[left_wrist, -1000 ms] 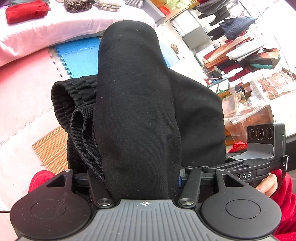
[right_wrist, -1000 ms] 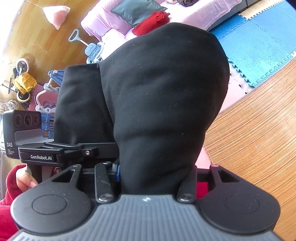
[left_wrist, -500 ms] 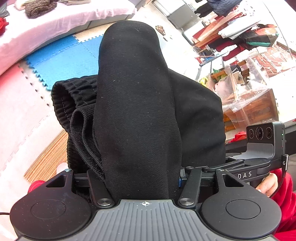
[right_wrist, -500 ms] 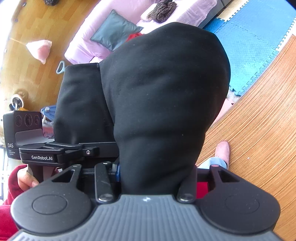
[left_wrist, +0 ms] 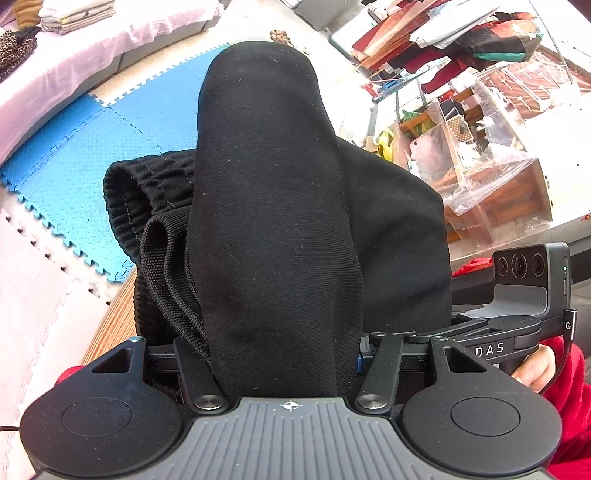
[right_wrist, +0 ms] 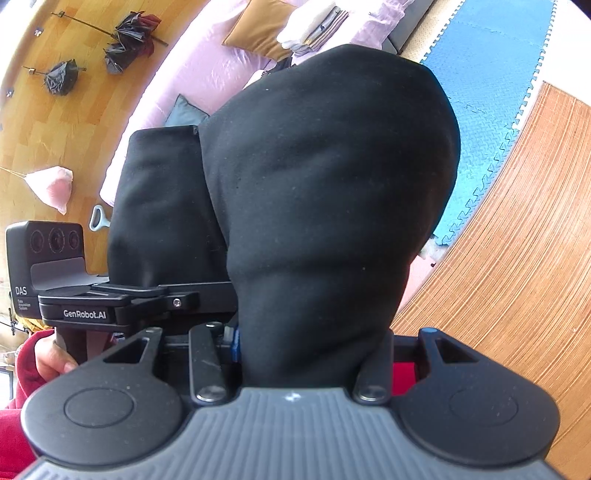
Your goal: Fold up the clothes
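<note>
A black garment (left_wrist: 273, 206) with a ribbed cuff or waistband (left_wrist: 147, 206) hangs bunched in the air over both grippers. In the left wrist view it drapes over my left gripper (left_wrist: 262, 96) and hides both fingers; the jaws are shut on the cloth. In the right wrist view the same black garment (right_wrist: 325, 192) covers my right gripper (right_wrist: 332, 110), also shut on it with the fingers hidden. The two grippers are side by side: the right gripper's body (left_wrist: 524, 295) shows at the left view's right edge, held by a hand in a red sleeve (left_wrist: 569, 398).
Below lie a blue foam mat (left_wrist: 74, 158), pale pink foam tiles (left_wrist: 33, 302) and a bamboo mat (right_wrist: 498, 258). A pink-covered sofa (right_wrist: 207, 74) carries cushions and folded clothes (right_wrist: 314, 26). Clothes racks and plastic-wrapped wooden furniture (left_wrist: 491, 177) crowd the far right.
Both hands carried the garment sideways across the room: the floor and sofa slid through the views, and a folded stack and an ochre cushion came into sight. The grip on the cloth is unchanged.
</note>
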Available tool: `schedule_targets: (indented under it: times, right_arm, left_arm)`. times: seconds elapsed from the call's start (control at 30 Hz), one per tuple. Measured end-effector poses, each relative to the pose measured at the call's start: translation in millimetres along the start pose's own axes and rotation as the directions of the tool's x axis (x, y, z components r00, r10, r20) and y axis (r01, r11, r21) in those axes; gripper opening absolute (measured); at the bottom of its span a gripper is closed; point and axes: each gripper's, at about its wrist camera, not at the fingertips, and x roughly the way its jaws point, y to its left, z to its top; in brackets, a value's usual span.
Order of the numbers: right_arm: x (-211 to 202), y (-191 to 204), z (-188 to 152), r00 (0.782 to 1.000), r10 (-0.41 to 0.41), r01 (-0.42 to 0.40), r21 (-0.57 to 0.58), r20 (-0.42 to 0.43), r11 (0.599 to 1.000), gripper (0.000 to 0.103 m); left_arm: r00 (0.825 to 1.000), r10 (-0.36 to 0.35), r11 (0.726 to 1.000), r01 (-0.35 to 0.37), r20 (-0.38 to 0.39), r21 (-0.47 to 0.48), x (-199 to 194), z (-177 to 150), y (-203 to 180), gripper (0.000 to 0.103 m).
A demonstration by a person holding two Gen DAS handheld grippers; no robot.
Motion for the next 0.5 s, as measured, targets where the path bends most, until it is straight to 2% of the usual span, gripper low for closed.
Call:
schedule_targets:
  times: [0.17,0.2,0.27,0.5]
  right_arm:
    - [-12.0,-31.9,43.0,0.999,0.015,-0.015,-0.018,-0.045,1.0,0.046]
    - [-2.1,-29.5,53.9,0.998,0.017,-0.019,-0.034,-0.063,0.999,0.046]
    - [-18.2,-56.7,82.7,0.995,0.019,-0.027,-0.074,-0.097,0.997,0.046]
    - [-41.3,-91.8,177.9,0.974,0.007,-0.062,-0.239,-0.224,0.969,0.046]
  left_arm:
    - [0.999,0.024,0.998,-0.023,0.021,-0.05,33.5,53.7,-2.1,0.056]
    - [0.999,0.03,0.998,-0.028,0.032,-0.063,40.0,63.8,-2.1,0.056]
    - [0.996,0.052,0.993,-0.044,0.072,-0.106,53.3,82.1,-7.0,0.056]
    - [0.967,0.123,0.96,-0.059,0.224,-0.272,91.4,145.2,-36.2,0.056]
